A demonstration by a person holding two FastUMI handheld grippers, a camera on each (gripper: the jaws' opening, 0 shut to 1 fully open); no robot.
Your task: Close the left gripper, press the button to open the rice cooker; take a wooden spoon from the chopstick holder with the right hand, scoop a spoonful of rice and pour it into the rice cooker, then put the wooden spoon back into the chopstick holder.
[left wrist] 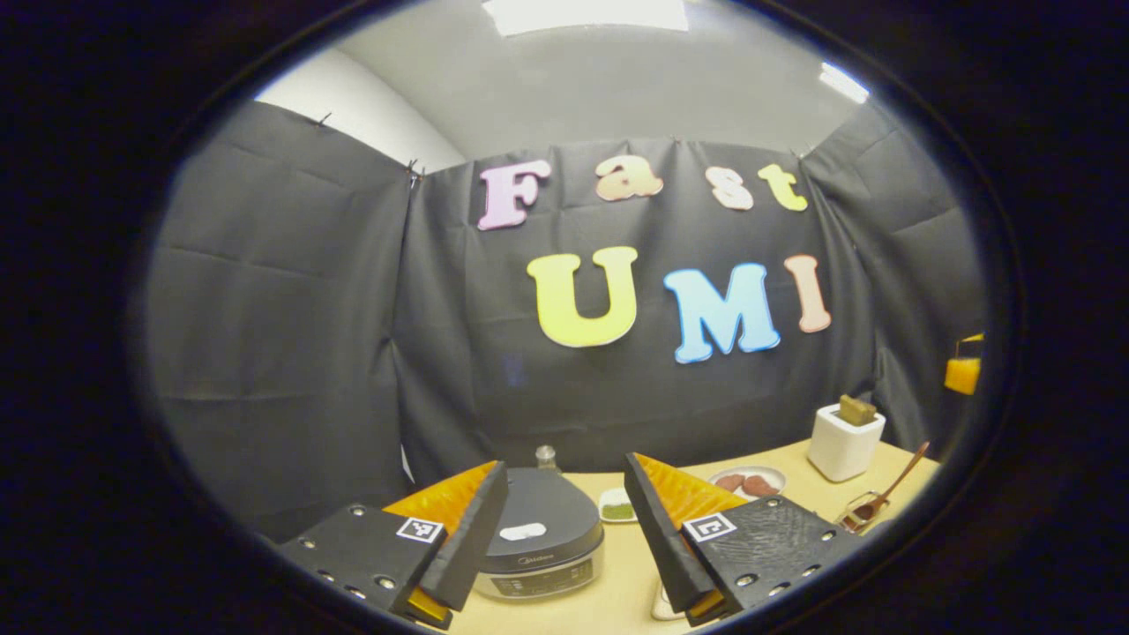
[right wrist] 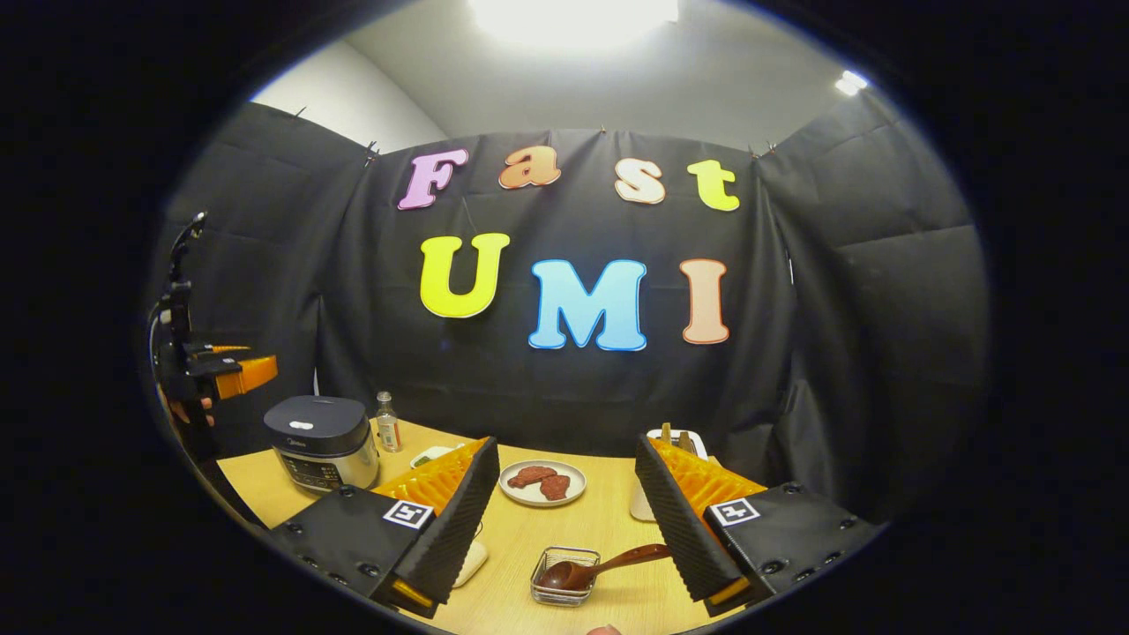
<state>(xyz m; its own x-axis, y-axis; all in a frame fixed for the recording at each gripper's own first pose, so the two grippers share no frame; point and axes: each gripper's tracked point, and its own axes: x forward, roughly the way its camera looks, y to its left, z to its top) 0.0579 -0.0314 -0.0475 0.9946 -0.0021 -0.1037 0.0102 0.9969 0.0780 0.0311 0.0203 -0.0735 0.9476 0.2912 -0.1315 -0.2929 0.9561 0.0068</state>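
Note:
The rice cooker [left wrist: 538, 538] stands with its dark lid down, just beyond and between the fingers of my open left gripper [left wrist: 563, 466]; a white button [left wrist: 523, 531] shows on the lid. In the right gripper view the cooker [right wrist: 322, 441] sits at the table's far left, with the left gripper [right wrist: 220, 370] held above it by a hand. My right gripper [right wrist: 566, 445] is open and holds nothing. Below it the wooden spoon [right wrist: 600, 566] rests bowl-down in a small wire basket [right wrist: 564, 578]. The spoon [left wrist: 895, 487] also shows at the right of the left gripper view.
A white box-shaped holder [left wrist: 845, 438] stands at the back right, partly hidden behind my right finger [right wrist: 675, 437]. A plate [right wrist: 542, 482] with reddish-brown pieces, a small dish of something green [left wrist: 617, 507] and a little bottle [right wrist: 386, 422] stand on the wooden table [right wrist: 609, 511].

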